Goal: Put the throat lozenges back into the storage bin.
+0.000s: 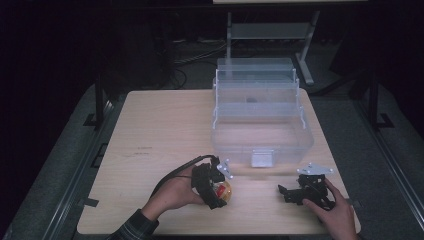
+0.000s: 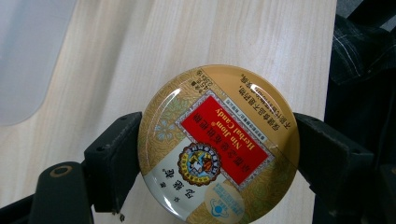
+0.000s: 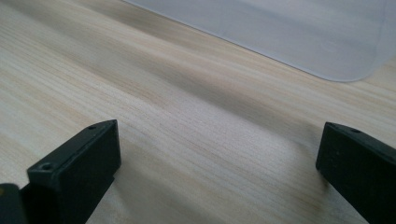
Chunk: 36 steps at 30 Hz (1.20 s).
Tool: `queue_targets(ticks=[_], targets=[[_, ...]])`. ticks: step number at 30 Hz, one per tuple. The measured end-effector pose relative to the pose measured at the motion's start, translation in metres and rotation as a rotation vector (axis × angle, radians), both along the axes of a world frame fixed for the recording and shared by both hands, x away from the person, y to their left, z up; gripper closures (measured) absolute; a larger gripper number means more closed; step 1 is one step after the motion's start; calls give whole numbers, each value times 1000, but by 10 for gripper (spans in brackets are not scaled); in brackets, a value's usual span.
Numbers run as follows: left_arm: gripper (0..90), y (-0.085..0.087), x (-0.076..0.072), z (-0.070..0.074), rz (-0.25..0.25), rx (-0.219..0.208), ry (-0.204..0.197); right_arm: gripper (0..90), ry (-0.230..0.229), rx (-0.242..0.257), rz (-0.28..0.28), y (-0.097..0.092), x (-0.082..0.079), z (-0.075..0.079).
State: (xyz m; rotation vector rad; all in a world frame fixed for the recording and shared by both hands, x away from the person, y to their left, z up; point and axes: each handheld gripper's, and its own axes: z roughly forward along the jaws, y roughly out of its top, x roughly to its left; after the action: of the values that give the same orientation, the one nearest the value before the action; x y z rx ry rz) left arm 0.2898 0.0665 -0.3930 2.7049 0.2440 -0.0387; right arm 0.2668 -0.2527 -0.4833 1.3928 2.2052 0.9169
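A round gold candy tin [image 2: 218, 144] with a red label is clamped between both jaws of my left gripper [image 2: 217, 154]. In the high view the left gripper [image 1: 216, 187] sits low over the table's front middle, holding the tin [image 1: 223, 191] just above or on the wood. My right gripper [image 1: 290, 194] rests near the front right, its jaws wide apart and pointing left. In the right gripper view its fingers [image 3: 79, 163] stand far apart over bare wood with nothing between them.
A clear plastic tiered box [image 1: 260, 112] stands open at the table's back right, its white latch [image 1: 261, 158] facing me. Its base corner [image 3: 327, 42] lies just ahead of the right gripper. The wooden table [image 1: 160, 135] has free room on the left.
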Motion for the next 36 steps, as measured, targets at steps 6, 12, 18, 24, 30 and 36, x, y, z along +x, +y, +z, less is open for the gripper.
queue_targets(ticks=[6,12,18,24,30,36], targets=[[196,-2,2,9,-3,1,-4,0,0,-1,1,0,0,0],[195,-3,4,14,-4,4,1,0,0,-1,2,0,0,0],[196,-4,6,19,-3,-3,5,0,1,3,0,0,0,0],[196,-5,10,25,-5,-7,2,0,1,1,2,0,0,0],[196,-7,12,30,-5,-9,5,0,0,0,3,0,0,0],[196,-8,19,37,-10,-20,5,0,-1,-1,2,0,0,0]])
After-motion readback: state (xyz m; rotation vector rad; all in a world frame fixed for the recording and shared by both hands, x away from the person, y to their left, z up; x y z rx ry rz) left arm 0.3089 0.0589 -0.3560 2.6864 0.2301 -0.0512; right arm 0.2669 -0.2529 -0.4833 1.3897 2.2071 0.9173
